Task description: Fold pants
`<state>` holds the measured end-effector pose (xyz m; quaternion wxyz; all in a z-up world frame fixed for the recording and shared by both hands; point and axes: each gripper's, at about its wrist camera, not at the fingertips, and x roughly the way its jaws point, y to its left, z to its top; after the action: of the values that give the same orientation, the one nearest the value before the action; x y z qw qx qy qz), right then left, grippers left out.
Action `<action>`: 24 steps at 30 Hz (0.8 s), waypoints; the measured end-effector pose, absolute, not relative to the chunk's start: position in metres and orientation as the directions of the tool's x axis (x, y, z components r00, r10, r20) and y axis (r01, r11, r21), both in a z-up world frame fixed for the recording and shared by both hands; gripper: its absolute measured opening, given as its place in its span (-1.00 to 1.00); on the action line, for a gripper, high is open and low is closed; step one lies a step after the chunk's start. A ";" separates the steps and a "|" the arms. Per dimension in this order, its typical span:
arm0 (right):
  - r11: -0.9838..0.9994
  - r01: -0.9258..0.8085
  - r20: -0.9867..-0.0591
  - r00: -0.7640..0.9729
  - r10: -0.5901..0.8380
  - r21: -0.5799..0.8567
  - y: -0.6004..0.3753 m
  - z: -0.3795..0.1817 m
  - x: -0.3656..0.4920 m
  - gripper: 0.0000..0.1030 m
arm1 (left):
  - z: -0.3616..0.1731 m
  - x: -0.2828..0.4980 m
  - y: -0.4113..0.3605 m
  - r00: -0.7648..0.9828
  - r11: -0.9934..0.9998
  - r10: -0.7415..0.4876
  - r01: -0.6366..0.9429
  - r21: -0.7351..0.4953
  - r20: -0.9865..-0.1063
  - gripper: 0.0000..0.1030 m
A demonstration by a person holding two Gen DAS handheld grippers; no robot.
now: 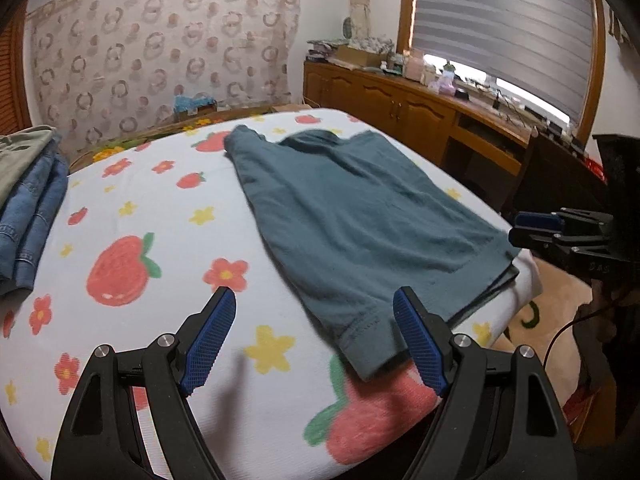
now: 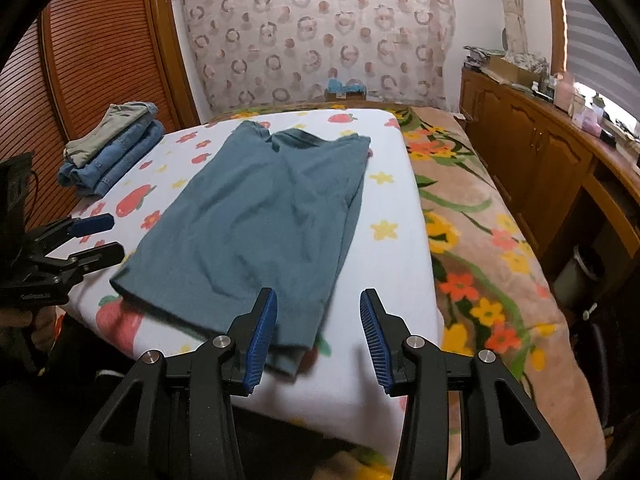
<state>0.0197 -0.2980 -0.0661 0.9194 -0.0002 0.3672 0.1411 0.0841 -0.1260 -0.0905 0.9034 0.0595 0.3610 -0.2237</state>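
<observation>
Both grippers—left gripper (image 1: 314,306), right gripper (image 2: 319,310)—gape wide over teal pants (image 2: 260,216); folded jeans (image 2: 112,156) lie apart.

The teal pants (image 2: 264,224) are lying flat on the strawberry-print blanket (image 2: 396,216), waistband at the far end. Right gripper (image 2: 318,336) hangs over their near hem with both blue pads spread, nothing between them. Left gripper (image 2: 102,236) sits just off the pants' near-left corner, also parted. Past the pants' far-left corner there's a stack of folded jeans (image 2: 112,148).
</observation>
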 end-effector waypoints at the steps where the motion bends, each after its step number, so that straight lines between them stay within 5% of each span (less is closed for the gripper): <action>1: 0.959 -0.259 -0.677 0.687 0.264 0.111 -0.298 -0.068 0.019 -0.13 | -0.093 0.084 -0.128 0.637 0.893 -0.355 0.448 -0.047 -0.684 0.58; 6: 0.951 -0.272 -0.680 0.671 0.296 0.145 -0.298 -0.074 0.018 -0.20 | -0.103 0.084 -0.135 0.621 0.895 -0.318 0.445 -0.012 -0.717 0.58; 10: 0.942 -0.297 -0.668 0.670 0.323 0.158 -0.292 -0.072 0.016 -0.73 | -0.106 0.083 -0.135 0.620 0.898 -0.299 0.440 0.006 -0.725 0.58; 12: 0.940 -0.305 -0.654 0.682 0.329 0.155 -0.291 -0.068 0.013 -0.80 | -0.107 0.083 -0.134 0.618 0.899 -0.297 0.438 0.005 -0.728 0.58; 24: 0.943 -0.287 -0.671 0.668 0.323 0.168 -0.290 -0.082 0.006 -0.79 | -0.108 0.080 -0.128 0.620 0.904 -0.302 0.427 -0.012 -0.724 0.59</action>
<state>0.0060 -0.2899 -0.0817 0.9129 0.0240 0.3717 0.1670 0.0804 -0.1275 -0.1081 0.8964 0.0809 0.3856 -0.2033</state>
